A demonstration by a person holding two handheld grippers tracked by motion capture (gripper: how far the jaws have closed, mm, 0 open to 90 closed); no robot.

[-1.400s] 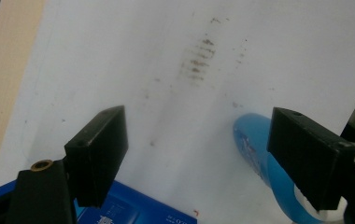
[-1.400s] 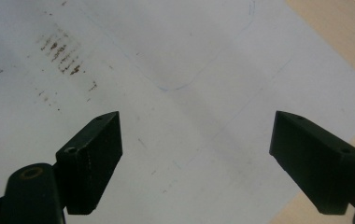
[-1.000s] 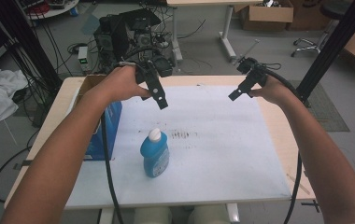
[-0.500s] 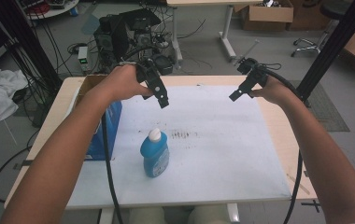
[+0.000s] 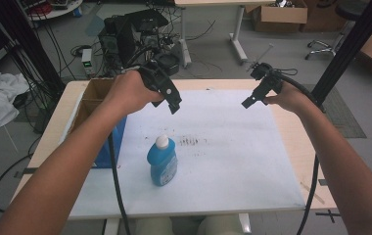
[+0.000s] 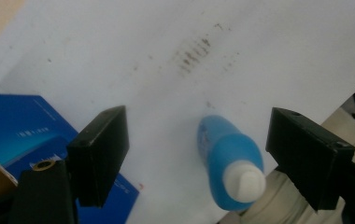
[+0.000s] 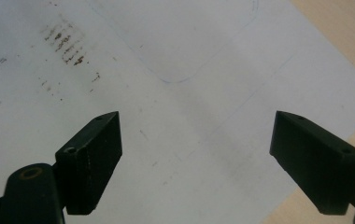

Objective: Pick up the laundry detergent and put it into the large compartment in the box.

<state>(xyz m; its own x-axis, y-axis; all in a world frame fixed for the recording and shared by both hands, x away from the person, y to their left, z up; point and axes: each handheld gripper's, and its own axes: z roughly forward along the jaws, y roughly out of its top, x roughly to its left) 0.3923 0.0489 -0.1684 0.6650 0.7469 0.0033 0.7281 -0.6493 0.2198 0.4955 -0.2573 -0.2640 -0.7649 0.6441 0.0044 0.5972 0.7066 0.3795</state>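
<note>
Barely anything is changing since half a second ago: from the high view, both forearms are reaching forward over the white sheet (image 5: 233, 161), left gripper (image 5: 173, 103) hanging beyond the blue bottle (image 5: 162, 161), right gripper (image 5: 250, 101) well to that bottle's right. From the left gripper view, spread jaws are framing the bottle (image 6: 230, 164), a blue box (image 6: 21, 130) lying beside it. From the right gripper view, jaws are gaping over bare sheet (image 7: 189, 116).
</note>
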